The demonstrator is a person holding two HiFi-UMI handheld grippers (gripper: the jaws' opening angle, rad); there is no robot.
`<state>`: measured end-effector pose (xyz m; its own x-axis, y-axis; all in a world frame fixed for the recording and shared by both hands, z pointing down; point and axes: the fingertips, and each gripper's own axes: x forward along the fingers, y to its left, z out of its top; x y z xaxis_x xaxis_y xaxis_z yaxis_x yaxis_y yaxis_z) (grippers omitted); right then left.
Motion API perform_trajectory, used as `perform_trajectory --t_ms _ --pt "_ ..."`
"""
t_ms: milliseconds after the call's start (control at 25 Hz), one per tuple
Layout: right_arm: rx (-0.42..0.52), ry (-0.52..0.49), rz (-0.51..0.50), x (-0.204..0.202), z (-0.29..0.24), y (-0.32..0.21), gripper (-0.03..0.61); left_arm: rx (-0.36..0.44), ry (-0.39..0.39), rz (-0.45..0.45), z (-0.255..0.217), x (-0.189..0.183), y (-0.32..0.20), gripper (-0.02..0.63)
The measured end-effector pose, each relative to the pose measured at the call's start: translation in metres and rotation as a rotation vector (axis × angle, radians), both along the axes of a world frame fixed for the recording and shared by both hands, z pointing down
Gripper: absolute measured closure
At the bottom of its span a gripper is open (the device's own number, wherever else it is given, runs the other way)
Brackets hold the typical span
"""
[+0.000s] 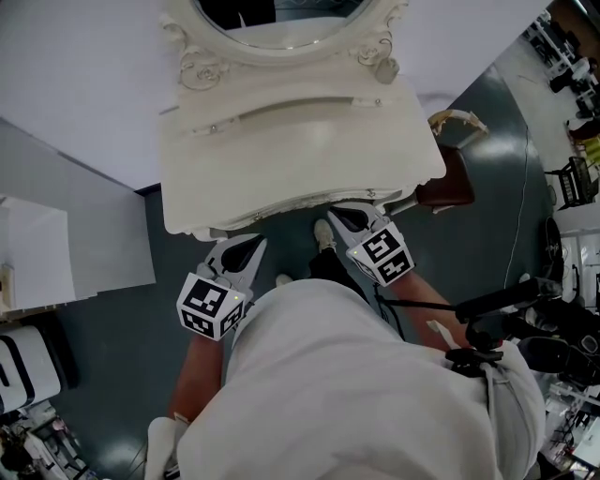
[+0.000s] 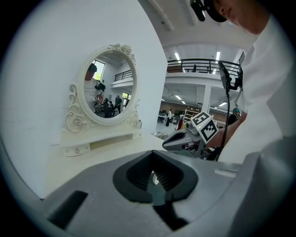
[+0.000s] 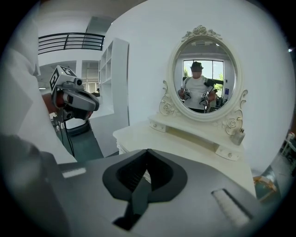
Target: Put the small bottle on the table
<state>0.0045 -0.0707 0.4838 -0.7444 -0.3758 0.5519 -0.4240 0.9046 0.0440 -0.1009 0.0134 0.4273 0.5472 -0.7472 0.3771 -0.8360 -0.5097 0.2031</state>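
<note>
The small bottle (image 1: pixel 382 67) stands on the raised shelf of the cream dressing table (image 1: pixel 281 159), at the right foot of the oval mirror (image 1: pixel 281 19). The right gripper view shows the bottle (image 3: pixel 238 135) far off at the right, beside the mirror's scrollwork. My left gripper (image 1: pixel 258 242) and right gripper (image 1: pixel 333 216) are both held just off the table's front edge, pointing at it. Each is shut with nothing between its jaws. The left gripper (image 2: pixel 154 178) sees the right one (image 2: pixel 185 139) beside it. From the right gripper (image 3: pixel 147 171) the left gripper (image 3: pixel 76 99) is visible at the left.
A brown wooden chair (image 1: pixel 450 178) stands at the table's right corner. White cabinets (image 1: pixel 37 253) stand at the left and a tall white shelf unit (image 3: pixel 113 78) by the wall. Black camera gear (image 1: pixel 506 309) hangs at the person's right side.
</note>
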Motion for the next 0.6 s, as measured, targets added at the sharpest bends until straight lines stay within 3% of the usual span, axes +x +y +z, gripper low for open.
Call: perform_trajectory --t_ms 600 --pt "0.013 -0.001 -0.052 -0.028 -0.005 0.013 0.577 0.01 -0.003 -0.036 -0.001 -0.018 0.016 0.611"
